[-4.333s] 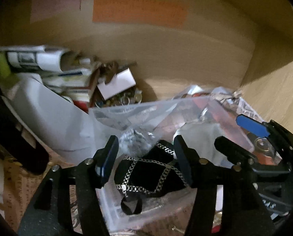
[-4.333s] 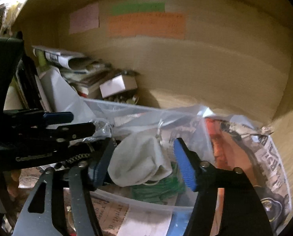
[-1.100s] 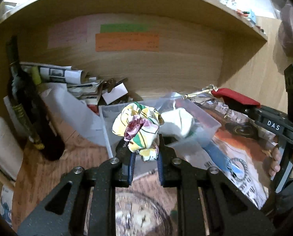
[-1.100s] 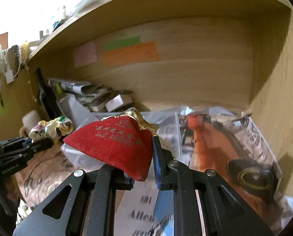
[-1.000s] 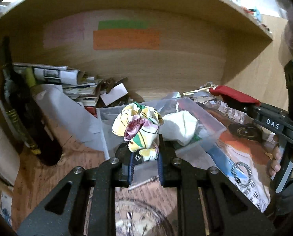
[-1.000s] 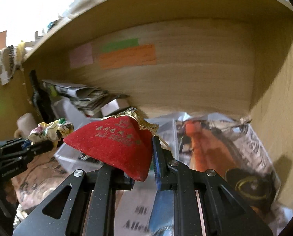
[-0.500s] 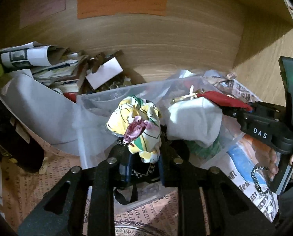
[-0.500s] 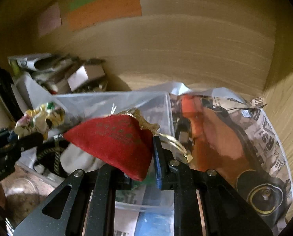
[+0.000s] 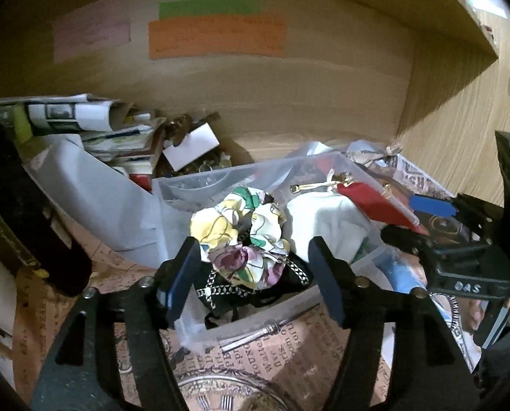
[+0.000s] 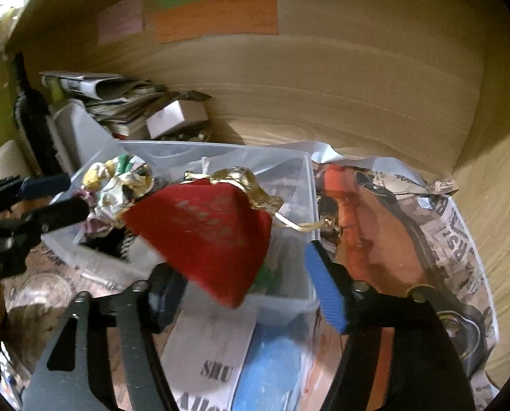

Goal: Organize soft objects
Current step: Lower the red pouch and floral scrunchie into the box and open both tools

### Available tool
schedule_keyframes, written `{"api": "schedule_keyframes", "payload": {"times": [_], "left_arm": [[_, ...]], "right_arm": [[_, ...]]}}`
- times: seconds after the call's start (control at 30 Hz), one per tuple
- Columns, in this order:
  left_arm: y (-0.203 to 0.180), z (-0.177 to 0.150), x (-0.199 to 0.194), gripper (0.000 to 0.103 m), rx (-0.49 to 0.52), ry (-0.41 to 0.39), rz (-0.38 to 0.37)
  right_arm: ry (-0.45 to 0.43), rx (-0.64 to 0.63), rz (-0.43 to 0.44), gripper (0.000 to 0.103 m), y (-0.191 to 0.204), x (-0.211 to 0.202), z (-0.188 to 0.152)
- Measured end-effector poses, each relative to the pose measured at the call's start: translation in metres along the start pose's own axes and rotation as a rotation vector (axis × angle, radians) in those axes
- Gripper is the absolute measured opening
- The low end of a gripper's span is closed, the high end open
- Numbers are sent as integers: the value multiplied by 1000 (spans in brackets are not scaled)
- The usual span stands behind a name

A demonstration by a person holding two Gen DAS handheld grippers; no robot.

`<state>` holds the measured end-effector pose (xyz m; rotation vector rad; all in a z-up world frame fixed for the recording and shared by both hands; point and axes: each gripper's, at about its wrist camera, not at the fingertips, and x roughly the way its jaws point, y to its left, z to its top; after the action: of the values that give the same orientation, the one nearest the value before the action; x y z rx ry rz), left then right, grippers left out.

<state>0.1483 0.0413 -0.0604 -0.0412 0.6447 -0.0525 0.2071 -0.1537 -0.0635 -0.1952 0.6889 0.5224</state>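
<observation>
A clear plastic bin stands on the shelf. My left gripper is open just in front of it. A floral scrunchie lies in the bin, on top of a black chain-trimmed item, free of the fingers. A white cloth lies beside it. My right gripper is open over the bin's near side. A red velvet pouch with a gold drawstring top sits loose between its fingers, over the bin.
A dark bottle stands at the left. Rolled papers and booklets are piled at the back left. Newspaper covers the shelf at the right. The wooden back wall carries coloured labels. A glass dish lies below my left gripper.
Both grippers moved forward to the bin and opened. The left one let go of the scrunchie, now in the bin. The right one released the red pouch.
</observation>
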Motion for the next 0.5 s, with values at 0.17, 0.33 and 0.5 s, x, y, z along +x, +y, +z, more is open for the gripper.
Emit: {"api": "schedule_keyframes", "payload": {"times": [0.17,0.33,0.5], "left_arm": [[-6,-3,-20,71,-1,-23,-8],[-13,-15,-42,82,3,-57,-9],[-23,-34,-52,88,6,-36,-25]], "right_arm": [[-27,-14,4,76,3,-19,-6],[-96,22,13,83,0,-48,-19],[-107,71,15,84,-7,-65,-44]]}}
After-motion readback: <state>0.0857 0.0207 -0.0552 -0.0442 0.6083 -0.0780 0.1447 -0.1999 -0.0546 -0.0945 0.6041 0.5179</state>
